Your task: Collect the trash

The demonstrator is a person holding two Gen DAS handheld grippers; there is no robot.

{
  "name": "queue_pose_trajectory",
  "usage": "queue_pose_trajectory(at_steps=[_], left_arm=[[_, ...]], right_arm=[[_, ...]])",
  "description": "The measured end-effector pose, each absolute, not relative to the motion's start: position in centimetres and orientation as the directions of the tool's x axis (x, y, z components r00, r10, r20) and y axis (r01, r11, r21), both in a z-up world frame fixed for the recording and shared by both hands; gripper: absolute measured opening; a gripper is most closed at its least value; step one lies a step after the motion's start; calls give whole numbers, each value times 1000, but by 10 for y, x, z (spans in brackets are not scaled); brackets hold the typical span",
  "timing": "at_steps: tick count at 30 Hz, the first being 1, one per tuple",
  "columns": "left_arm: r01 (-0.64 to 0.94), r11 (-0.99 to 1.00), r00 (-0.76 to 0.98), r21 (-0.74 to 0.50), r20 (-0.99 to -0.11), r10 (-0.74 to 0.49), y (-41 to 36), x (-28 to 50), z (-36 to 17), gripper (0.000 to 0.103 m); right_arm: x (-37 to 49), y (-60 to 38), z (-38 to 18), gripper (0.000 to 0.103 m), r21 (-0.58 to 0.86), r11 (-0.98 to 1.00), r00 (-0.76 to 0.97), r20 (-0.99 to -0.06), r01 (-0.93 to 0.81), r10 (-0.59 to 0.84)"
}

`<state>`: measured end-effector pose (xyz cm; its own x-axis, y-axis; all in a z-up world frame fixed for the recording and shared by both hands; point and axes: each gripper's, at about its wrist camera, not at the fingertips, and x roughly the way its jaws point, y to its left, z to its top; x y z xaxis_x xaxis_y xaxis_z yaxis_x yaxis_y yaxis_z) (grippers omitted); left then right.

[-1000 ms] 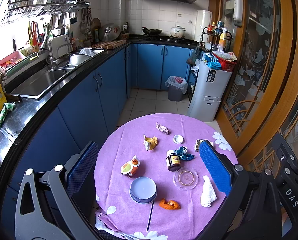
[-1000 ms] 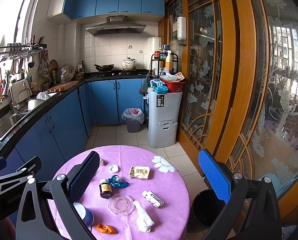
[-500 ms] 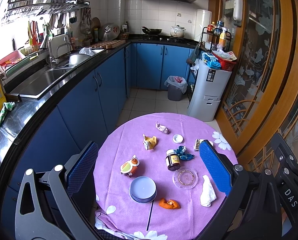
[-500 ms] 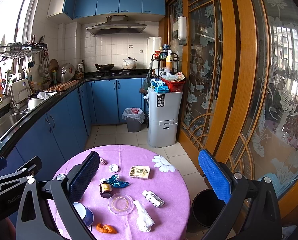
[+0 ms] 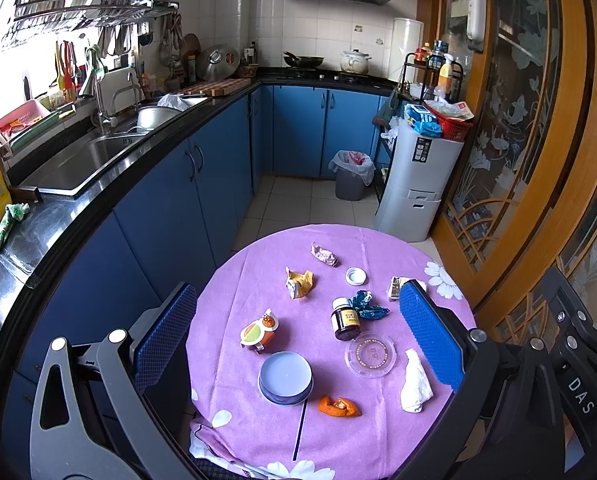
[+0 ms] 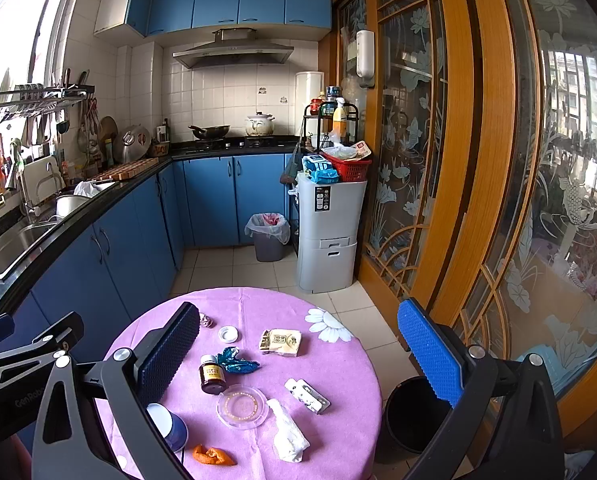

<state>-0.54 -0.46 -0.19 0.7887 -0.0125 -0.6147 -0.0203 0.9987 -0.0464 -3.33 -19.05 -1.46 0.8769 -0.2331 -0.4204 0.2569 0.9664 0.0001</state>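
Both grippers, left [image 5: 298, 344] and right [image 6: 298, 364], hover spread wide, empty, above the table [image 6: 338, 364]. Tissue [image 6: 288, 436] lies lengthwise below the right gripper, nearer it; bin [image 6: 412, 412] sits rightward.

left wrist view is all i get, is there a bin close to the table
Observer: Yes, a black bin stands on the floor at the table's right side.
Operator: any trash on the table i can't see
Observer: A silver blister pack lies just beyond the tissue.
Operator: and that half-hidden beige thing at the far right
Observer: It is a flat beige packet, lying whole on the cloth.
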Motion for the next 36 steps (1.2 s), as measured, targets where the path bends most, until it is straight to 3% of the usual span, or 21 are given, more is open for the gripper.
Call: queue_pose_trajectory(at_steps=[30,36], left_arm=[[-12,999,779,-44,-627,-18,-4,0,-5,100],[1,999,733,-49,-679,-34,-4,13,-24,100]], right_arm=[[-33,-190,-20,97,0,967,873,-430,254,-230],[-19,-193,-39,97,-1,969,845,-489,248,-217]])
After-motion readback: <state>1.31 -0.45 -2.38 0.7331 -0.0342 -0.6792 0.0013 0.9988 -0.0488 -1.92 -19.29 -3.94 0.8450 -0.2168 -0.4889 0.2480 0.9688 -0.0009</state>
